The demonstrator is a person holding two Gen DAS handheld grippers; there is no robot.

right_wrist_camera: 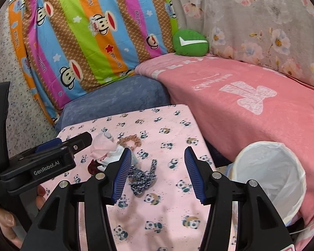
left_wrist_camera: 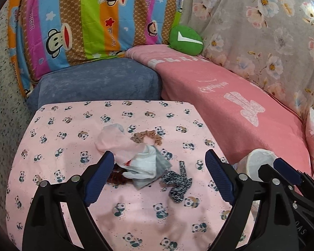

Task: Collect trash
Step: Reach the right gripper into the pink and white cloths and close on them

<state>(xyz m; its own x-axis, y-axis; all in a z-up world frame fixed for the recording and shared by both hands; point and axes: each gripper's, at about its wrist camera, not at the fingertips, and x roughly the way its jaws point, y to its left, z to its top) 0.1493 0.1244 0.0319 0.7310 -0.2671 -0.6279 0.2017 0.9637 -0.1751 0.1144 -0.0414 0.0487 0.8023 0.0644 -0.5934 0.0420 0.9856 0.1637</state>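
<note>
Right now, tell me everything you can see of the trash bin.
The trash bin is a round, pale container lined with a thin white plastic bag folded over its rim. It stands upright and open, off the right edge of the panda-print table, against the pink couch cover. No trash shows inside. No gripper touches it.

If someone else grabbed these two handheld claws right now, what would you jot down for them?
Left gripper: fingers open, empty, over the crumpled pink-and-white paper pile.
Right gripper: fingers open, empty, over the black-and-white patterned scrunchie.
Both piles lie on the pink panda-print cloth; a tan scrunchie lies behind them.
White-lined round bin stands to the right, looks empty.
Done: nothing collected. Left: pick up the trash, drop it in the bin.
</note>
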